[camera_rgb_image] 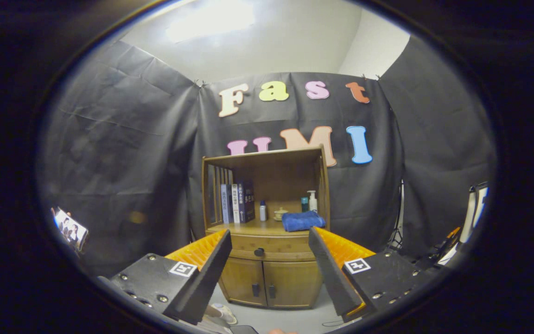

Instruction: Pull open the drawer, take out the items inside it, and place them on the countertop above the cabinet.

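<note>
- Black cloth is hanging all around the booth, and against it a small wooden cabinet (267, 232) is standing on a pale floor, well ahead of my tool.
- I am holding my gripper (269, 248) back from the cabinet with its fingers spread wide and gripping nothing; I judge I am keeping them apart so the knob can pass between them when I come in.
- Between the fingers and beyond them, the drawer (269, 246) is sitting fully shut under the countertop (253, 228), so whatever it is holding is hidden from me.
- Its dark knob (259, 252) is showing at the middle of the drawer front, and I am lining up on it as my first target, since nothing comes out until that drawer slides.
- Below the drawer, two doors (269, 283) are closed, each with a small dark handle near the centre seam; I am leaving them alone.
- On the countertop, books (238, 202) are standing upright at one side, a folded blue towel (302, 221) is lying toward the other, and small bottles (311, 202) and a little pot (280, 214) are standing behind it.
- I am eyeing the bare wood in front of the books as the likeliest room for the items.
</note>
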Demonstrator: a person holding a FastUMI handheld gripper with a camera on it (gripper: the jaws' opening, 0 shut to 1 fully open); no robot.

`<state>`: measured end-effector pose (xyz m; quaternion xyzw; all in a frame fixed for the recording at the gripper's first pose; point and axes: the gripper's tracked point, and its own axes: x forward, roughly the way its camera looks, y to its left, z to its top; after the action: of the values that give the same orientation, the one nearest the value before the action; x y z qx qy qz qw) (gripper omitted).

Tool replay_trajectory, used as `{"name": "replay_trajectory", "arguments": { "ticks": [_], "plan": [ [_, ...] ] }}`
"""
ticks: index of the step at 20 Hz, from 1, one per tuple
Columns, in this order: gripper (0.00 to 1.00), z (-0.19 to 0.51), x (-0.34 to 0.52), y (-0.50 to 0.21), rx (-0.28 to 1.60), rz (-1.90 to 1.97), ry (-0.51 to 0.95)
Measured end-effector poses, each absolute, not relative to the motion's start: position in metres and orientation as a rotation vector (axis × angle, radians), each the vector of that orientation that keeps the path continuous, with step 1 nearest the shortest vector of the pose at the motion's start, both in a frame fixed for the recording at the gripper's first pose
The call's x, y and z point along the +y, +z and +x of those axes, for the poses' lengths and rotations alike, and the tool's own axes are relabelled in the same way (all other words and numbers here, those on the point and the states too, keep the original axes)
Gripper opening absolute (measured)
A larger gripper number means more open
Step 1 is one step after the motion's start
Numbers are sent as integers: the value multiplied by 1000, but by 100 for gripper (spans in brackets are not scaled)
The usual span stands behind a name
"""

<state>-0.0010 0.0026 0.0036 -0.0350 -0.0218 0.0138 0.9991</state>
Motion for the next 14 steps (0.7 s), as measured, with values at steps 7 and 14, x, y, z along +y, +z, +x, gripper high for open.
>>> {"name": "replay_trajectory", "arguments": {
  "ticks": [7,14],
  "plan": [
    [100,0,3,4,-43,-88,26],
    [99,65,18,-8,-73,-246,110]
  ]
}}
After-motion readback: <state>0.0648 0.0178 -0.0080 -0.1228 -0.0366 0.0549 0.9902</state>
